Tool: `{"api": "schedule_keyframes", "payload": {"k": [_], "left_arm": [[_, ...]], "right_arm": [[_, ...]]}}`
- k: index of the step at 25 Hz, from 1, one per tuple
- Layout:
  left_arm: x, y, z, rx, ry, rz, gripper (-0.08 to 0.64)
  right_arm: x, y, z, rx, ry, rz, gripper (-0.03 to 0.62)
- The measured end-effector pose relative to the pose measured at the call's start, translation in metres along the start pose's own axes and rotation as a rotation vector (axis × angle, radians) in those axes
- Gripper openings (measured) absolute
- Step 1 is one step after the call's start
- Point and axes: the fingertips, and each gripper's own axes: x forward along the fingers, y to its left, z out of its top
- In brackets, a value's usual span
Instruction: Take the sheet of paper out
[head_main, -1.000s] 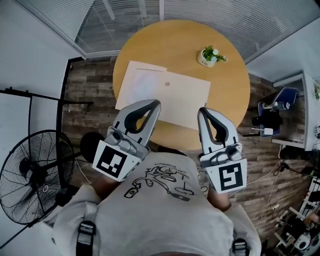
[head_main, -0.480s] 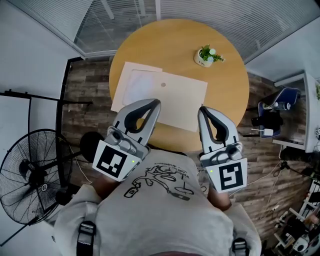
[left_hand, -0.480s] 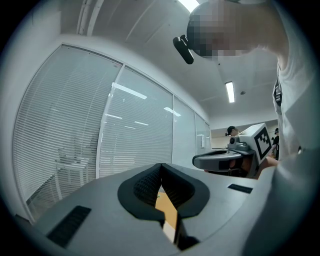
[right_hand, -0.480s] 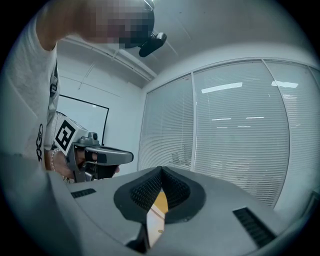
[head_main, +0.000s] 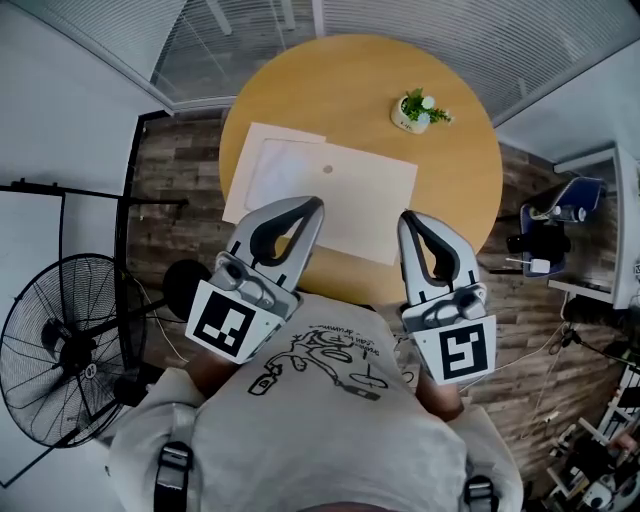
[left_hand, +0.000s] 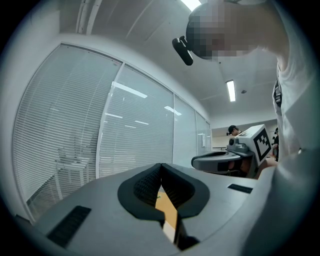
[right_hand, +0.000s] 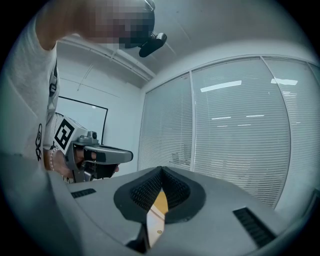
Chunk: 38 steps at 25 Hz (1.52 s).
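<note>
Judging from where both tools hang, at the near rim of the round table (head_main: 450, 200) and not yet over the work, we think the first danger is in the approach. The left gripper (head_main: 310, 208) and the right gripper (head_main: 410, 222) point level. If they come in like this, the tips can push the flat beige envelope (head_main: 365, 205) along the smooth wood instead of catching anything.

The envelope lies just beyond the tips. Its left corner reaches the table's left rim, perhaps a little past it, so one push to that side could send it to the floor.

The sheet of paper (head_main: 280, 170) shows as a whiter rectangle in the left half of the envelope, and a pale corner stands out at the far left edge. We cannot tell if it lies inside or under the cover. A pinch that takes the cover together with the sheet would drag all of it. A pull on the thin sheet while nobody holds the envelope down could crease or tear it.

Farther away, the small potted plant (head_main: 415, 112) stands well apart from the envelope, but a wide sweep of the right tool could tip it.

As for the jaws, on both grippers the ribbed pads are together, with only a thin slit through which the wood shows. Nothing is between them, and neither tool touches the envelope or the table. They must open before any grasp.
</note>
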Motion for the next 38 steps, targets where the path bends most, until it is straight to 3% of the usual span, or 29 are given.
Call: {"api": "schedule_keyframes", "payload": {"k": [3, 16, 23, 31, 38], "left_arm": [[-0.001, 0.003, -0.003, 0.026, 0.024, -0.003, 0.020], [-0.005, 0.044, 0.007, -0.013, -0.009, -0.036, 0.021], [-0.018, 0.067, 0.001, 0.010, 0.025, -0.039, 0.020], [-0.021, 0.086, 0.006, -0.022, 0.004, -0.025, 0.021], [-0.030, 0.099, 0.000, 0.002, 0.032, -0.011, 0.020]], "right_arm": [[0.001, 0.000, 0.002, -0.002, -0.002, -0.002, 0.008], [0.037, 0.020, 0.009, -0.011, 0.000, -0.041, 0.008], [0.055, 0.034, 0.009, -0.025, 0.007, -0.055, 0.008], [0.076, 0.042, -0.001, -0.018, 0.026, -0.045, 0.021], [0.093, 0.053, -0.014, -0.029, 0.040, -0.018, 0.029]]}}
